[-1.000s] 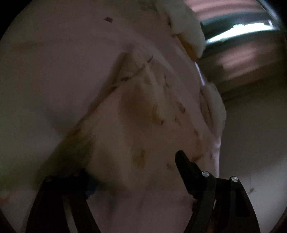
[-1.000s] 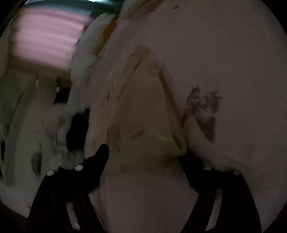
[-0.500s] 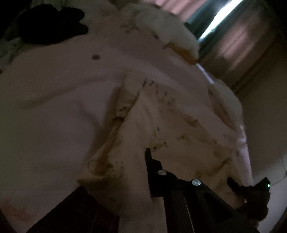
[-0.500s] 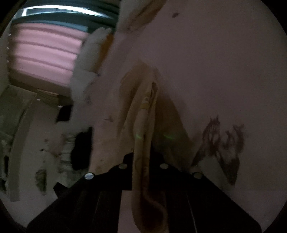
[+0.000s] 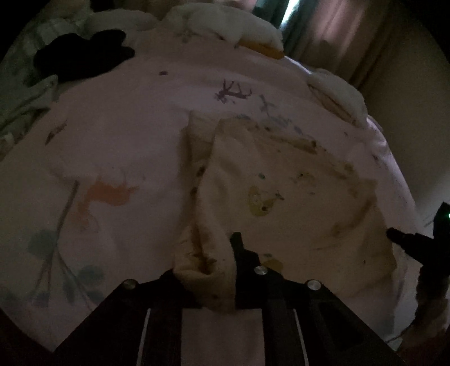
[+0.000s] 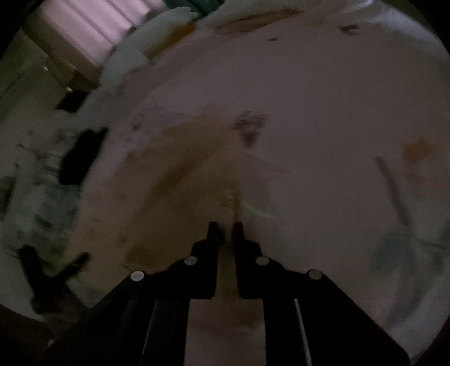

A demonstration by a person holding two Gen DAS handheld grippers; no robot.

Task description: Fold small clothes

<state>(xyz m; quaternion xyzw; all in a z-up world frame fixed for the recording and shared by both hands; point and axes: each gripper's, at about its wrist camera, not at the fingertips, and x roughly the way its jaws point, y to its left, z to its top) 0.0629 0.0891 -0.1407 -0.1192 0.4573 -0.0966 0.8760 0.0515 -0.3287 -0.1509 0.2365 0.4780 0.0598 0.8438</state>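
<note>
**Cream garment gripped at two points on the bed**

Cream cotton — a small printed garment [image 5: 270,191] with yellow and green motifs — lies spread on the pale pink patterned bedsheet [image 5: 112,146], its near edge gathered into a thick bunch. The left gripper [image 5: 208,270] is closed on that bunch: cloth fills the space between its black fingers [image 5: 239,247] and hangs forward over them. The garment's long axis, judged from the left wrist view, runs away from these fingers toward the white pillows [image 5: 230,25] at the head of the bed, with most of the fabric lying to the right of the grip.

The right gripper [image 6: 225,231] appears with its fingers drawn almost together; a narrow strip of the same cream cloth [image 6: 225,270] seems pinched between them, though motion blur leaves this uncertain. In the left wrist view that gripper's dark tip [image 5: 405,242] sits at the garment's right edge, well apart from the left grip.

Both grippers thus hold the near side — the coming fold probably carries this edge away, toward the far hem. A dark piece of clothing [image 5: 81,56] lies near the pillows, apart from the work.
</note>
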